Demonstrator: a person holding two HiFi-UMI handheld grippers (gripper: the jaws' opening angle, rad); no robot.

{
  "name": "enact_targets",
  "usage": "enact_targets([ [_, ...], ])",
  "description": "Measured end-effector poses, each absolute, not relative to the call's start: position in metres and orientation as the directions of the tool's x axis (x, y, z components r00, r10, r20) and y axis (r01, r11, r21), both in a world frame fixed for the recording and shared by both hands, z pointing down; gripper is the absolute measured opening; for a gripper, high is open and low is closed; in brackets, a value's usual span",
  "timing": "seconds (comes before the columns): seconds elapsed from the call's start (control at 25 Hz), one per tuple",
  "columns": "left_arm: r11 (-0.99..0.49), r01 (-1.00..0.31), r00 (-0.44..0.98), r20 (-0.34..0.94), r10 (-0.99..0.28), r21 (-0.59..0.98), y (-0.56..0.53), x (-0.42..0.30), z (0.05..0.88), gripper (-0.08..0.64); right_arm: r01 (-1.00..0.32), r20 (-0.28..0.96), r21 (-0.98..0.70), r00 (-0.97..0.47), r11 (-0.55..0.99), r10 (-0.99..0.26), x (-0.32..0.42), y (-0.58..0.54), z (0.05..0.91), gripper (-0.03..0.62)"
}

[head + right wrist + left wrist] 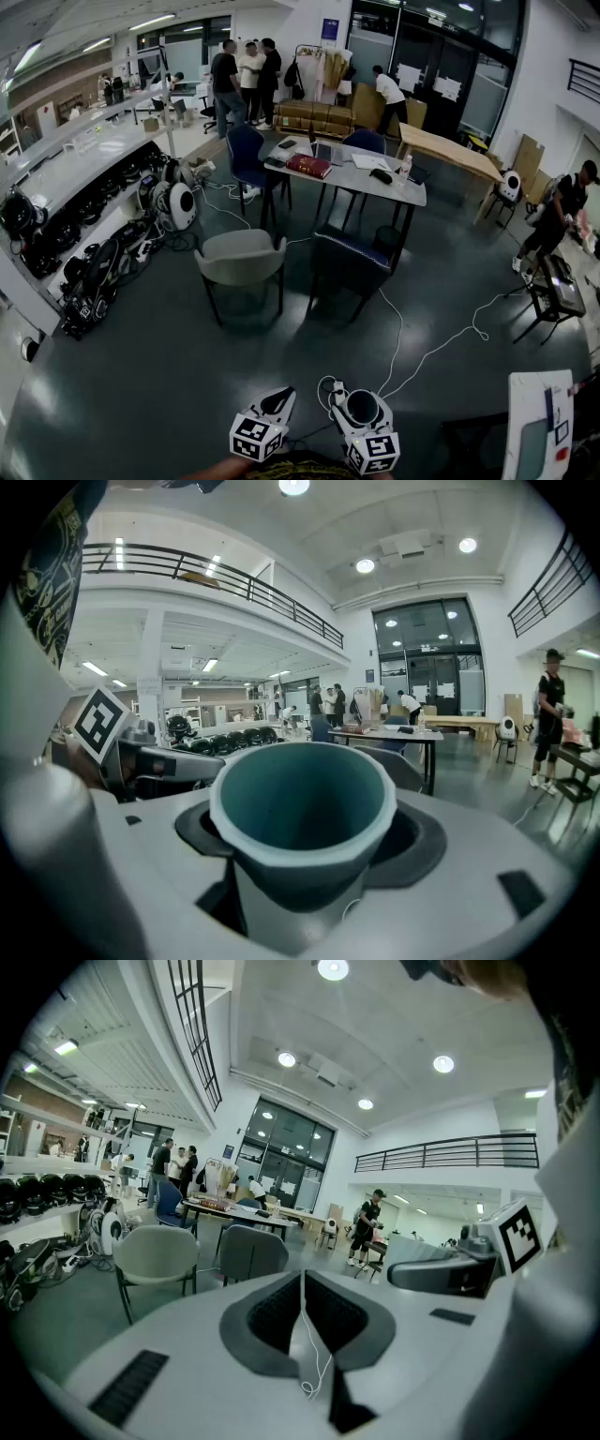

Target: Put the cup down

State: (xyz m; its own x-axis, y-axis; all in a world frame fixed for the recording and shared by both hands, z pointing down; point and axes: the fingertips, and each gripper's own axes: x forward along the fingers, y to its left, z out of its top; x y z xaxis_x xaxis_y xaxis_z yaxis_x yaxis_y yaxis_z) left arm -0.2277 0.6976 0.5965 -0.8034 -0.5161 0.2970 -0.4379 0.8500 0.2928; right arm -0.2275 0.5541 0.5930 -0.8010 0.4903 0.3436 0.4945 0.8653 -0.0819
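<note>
A teal cup (305, 799) with a pale rim stands upright between the jaws of my right gripper (307, 841), and the dark pads press on both its sides. In the head view the same cup (364, 411) shows as a dark round mouth in the right gripper (362, 401), low in the frame and high above the floor. My left gripper (278, 401) is just to its left, the jaws drawn to a point. In the left gripper view the left gripper (302, 1309) has its two dark pads together with nothing between them.
Ahead stand a grey chair (242, 258) and a dark blue chair (352, 262) before a table (398, 192) with a red book. A white cable (400, 328) snakes over the dark floor. A white unit (539, 422) is at the lower right. Several people stand far back.
</note>
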Motion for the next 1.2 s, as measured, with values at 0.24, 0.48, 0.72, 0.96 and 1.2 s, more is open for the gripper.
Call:
enact_targets([
  [0.24,0.849,-0.444,-0.815,0.265,-0.515,0.287,0.693,-0.247,0.592,0.023,0.496,0.321,-0.06,-0.812,0.866,0.488,-0.245,0.55,0.588,0.368],
  [0.48,0.839,-0.461,-0.797,0.281,-0.535,0.29,0.683,-0.244,0.594,0.023,0.461,0.321,-0.101,-0.824,0.881,0.468,-0.242,0.54,0.59,0.37],
  [0.72,0.81,-0.507,-0.758,0.295,-0.582,0.295,0.661,-0.243,0.596,0.023,0.394,0.328,-0.123,-0.85,0.911,0.412,-0.234,0.516,0.59,0.37],
  [0.96,0.767,-0.568,-0.709,0.297,-0.64,0.299,0.626,-0.244,0.599,0.023,0.305,0.342,-0.138,-0.878,0.942,0.334,-0.223,0.481,0.595,0.37],
  [1.2,0.724,-0.624,-0.657,0.303,-0.69,0.295,0.583,-0.246,0.601,0.023,0.238,0.345,-0.138,-0.898,0.961,0.272,-0.216,0.441,0.597,0.37],
])
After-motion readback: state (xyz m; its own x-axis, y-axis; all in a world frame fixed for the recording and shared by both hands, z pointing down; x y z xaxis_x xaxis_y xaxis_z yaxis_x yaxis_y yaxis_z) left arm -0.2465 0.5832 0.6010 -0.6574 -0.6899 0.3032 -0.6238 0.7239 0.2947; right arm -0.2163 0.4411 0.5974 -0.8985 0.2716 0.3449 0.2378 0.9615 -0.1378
